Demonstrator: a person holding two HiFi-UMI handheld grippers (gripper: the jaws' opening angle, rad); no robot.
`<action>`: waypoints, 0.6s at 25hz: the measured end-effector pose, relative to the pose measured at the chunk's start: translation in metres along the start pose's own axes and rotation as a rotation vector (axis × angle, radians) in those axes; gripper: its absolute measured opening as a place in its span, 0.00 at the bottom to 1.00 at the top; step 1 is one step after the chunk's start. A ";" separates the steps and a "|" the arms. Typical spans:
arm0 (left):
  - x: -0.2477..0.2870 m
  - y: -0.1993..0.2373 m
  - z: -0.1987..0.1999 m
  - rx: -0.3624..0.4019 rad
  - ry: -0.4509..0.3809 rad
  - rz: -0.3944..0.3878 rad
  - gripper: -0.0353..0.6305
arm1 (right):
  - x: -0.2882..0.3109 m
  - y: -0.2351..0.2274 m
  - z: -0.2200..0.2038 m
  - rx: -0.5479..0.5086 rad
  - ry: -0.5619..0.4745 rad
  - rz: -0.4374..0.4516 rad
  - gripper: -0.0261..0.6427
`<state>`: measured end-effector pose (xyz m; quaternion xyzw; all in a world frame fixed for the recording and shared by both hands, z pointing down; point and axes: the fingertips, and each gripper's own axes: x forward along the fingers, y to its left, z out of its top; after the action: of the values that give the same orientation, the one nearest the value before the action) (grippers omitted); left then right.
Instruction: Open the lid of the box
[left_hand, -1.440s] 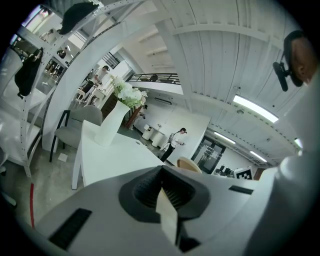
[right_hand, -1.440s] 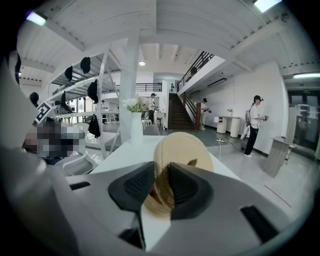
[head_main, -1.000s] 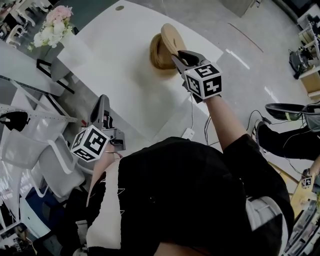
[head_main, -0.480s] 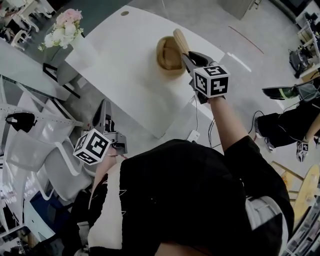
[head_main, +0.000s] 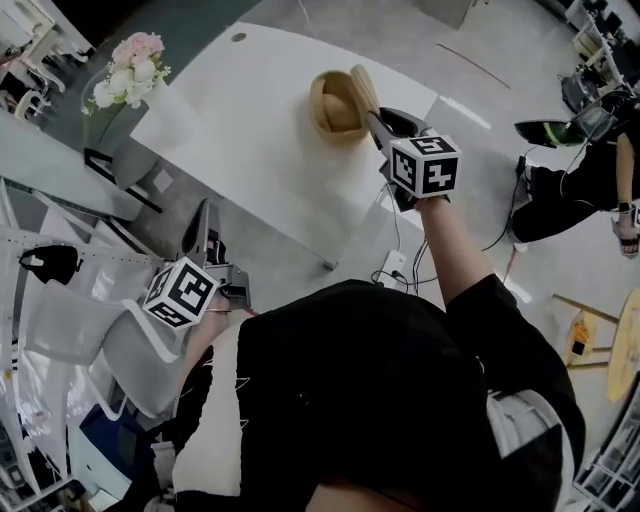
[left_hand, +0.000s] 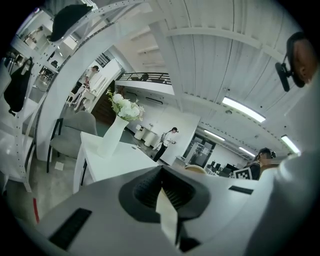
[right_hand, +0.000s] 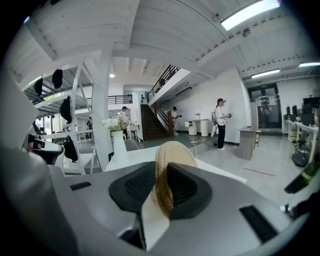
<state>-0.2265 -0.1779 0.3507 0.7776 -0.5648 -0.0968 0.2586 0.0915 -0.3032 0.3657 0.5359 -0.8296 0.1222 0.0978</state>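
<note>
Closest in, at about eight o'clock in the head view, the left gripper (head_main: 206, 212) hangs off the table's edge. Its jaws are pressed flat together with nothing between them, so it's a spare hand right now.

Up at one o'clock, the right gripper (head_main: 374, 112) is doing the work. Its dark ribbed pads are clamped partway closed on the rim of the lid (head_main: 361, 88). The lid is a round tan disc with a thick edge that looks coarse and woven. It stands on edge in the jaws, tipped clear of the opening.

Just beside it at twelve o'clock sits the box (head_main: 333, 103), a round tub of the same tan stuff, mouth open, on the smooth white table (head_main: 240, 150). Whether lid and box touch at the rim, I can't say.

So the opening itself looks as good as done. What's left, I'd judge, is to carry the lid off to a bare patch of table, lay it flat, then let go. Gently, though: a disc gripped by its edge can swing or roll.

Farther off at ten o'clock, pale flowers (head_main: 130, 65) stand at the table's end.
</note>
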 end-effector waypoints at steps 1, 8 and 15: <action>-0.002 0.000 -0.001 -0.003 0.004 -0.007 0.07 | -0.006 0.002 -0.002 0.006 0.001 -0.008 0.17; -0.012 -0.011 -0.011 -0.008 0.040 -0.080 0.07 | -0.046 0.019 -0.011 0.031 0.004 -0.052 0.17; -0.020 -0.028 -0.027 -0.014 0.088 -0.165 0.07 | -0.086 0.042 -0.023 0.051 0.004 -0.073 0.17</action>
<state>-0.1985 -0.1447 0.3567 0.8231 -0.4864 -0.0875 0.2798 0.0891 -0.2055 0.3582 0.5679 -0.8059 0.1408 0.0903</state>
